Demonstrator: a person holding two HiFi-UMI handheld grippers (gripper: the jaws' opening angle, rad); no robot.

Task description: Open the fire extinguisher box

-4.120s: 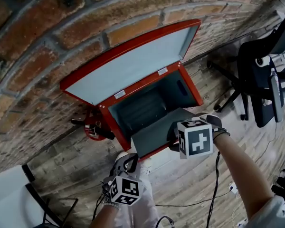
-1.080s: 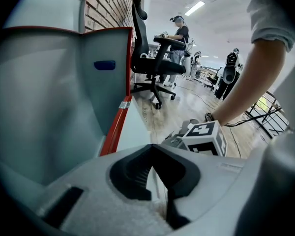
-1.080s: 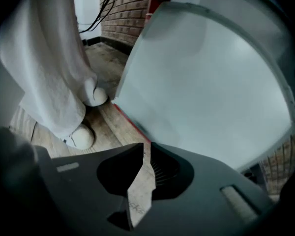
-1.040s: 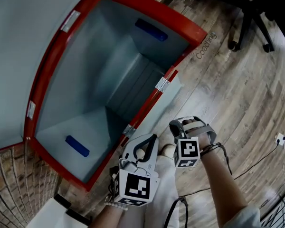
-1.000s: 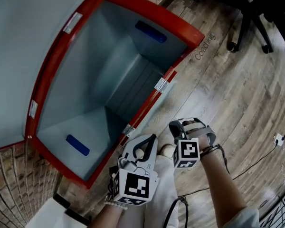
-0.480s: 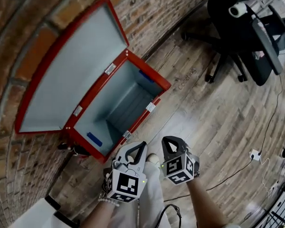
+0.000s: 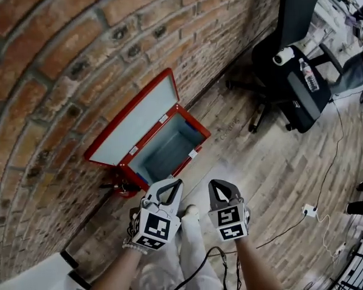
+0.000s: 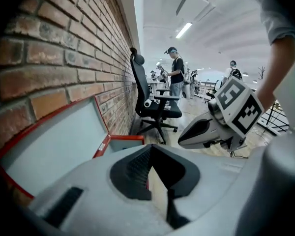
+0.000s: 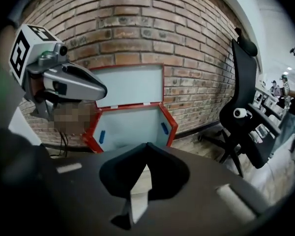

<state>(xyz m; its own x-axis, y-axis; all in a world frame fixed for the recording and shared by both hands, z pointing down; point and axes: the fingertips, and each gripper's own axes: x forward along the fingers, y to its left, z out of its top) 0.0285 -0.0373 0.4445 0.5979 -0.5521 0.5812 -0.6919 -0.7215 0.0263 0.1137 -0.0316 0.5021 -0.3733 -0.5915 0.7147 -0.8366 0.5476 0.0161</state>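
The red fire extinguisher box (image 7: 193, 129) stands on the wooden floor against the brick wall, its pale inside bare. Its lid (image 7: 139, 124) is swung up and leans on the wall. Both grippers hang side by side well above the floor, on the near side of the box and apart from it. My left gripper (image 7: 171, 185) is shut with nothing in it, and my right gripper (image 7: 219, 186) is shut and empty too. The left gripper view shows the lid (image 8: 54, 146) and box rim (image 8: 124, 138) beyond the closed gripper (image 8: 150, 149). The right gripper view looks over the closed gripper (image 9: 146, 146) into the open box (image 9: 132, 124).
A black office chair (image 7: 290, 71) stands to the right of the box. A red extinguisher-like object (image 7: 122, 189) lies at the box's left end. Cables and a white power strip (image 7: 307, 210) lie on the floor at right. People (image 8: 176, 75) stand far off.
Both grippers have risen away from the box, which now looks much smaller and farther below. The right gripper has rolled so its marker cube faces the camera. The box stays open.
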